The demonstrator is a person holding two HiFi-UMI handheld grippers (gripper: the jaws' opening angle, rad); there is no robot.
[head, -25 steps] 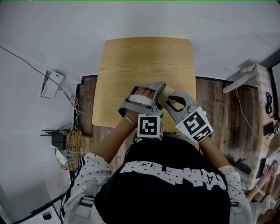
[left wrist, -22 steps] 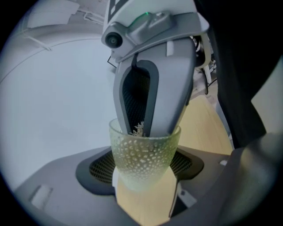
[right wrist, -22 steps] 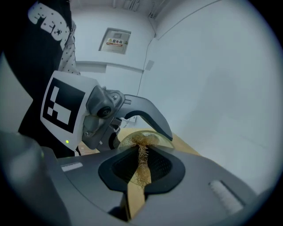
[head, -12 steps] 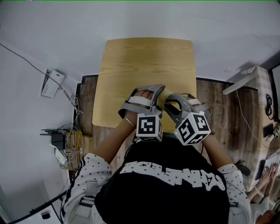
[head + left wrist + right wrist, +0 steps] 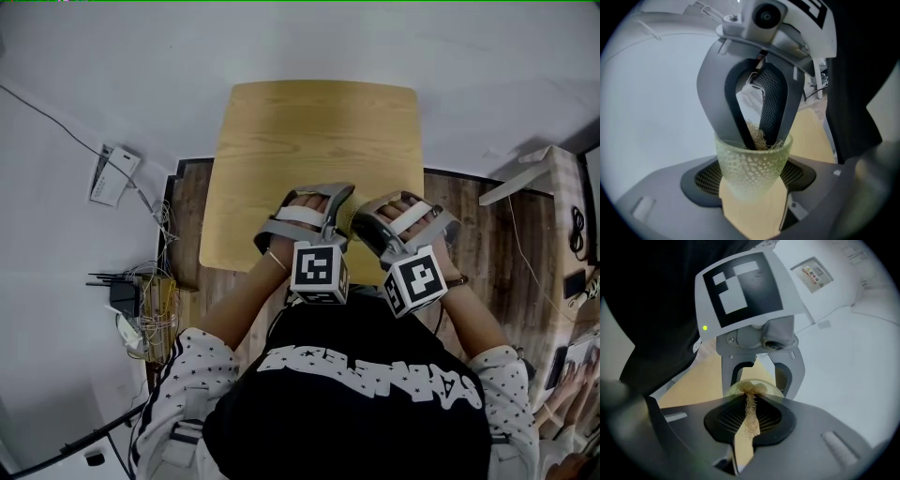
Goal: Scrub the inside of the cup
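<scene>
A pale green, dimpled, translucent cup (image 5: 753, 164) sits upright between my left gripper's (image 5: 752, 176) jaws, which are shut on its sides. My right gripper (image 5: 759, 138) reaches down into the cup's mouth. It is shut on a straw-coloured fibrous scrubber (image 5: 751, 413), whose far end lies inside the cup's rim (image 5: 752, 389). In the head view both grippers meet over the near edge of the wooden table (image 5: 319, 141): the left gripper (image 5: 345, 195) and the right gripper (image 5: 362, 221) touch noses, with a sliver of the cup (image 5: 349, 217) between them.
The light wooden table stands on a wood floor by a white wall. A white router (image 5: 112, 173), a power strip (image 5: 122, 300) and tangled cables lie on the floor at the left. A white stand (image 5: 525, 169) is at the right.
My right gripper has rolled about its own axis inside the cup; its marker cube swung down and leftward and the hand's back now faces up. The left gripper and cup stayed put.
</scene>
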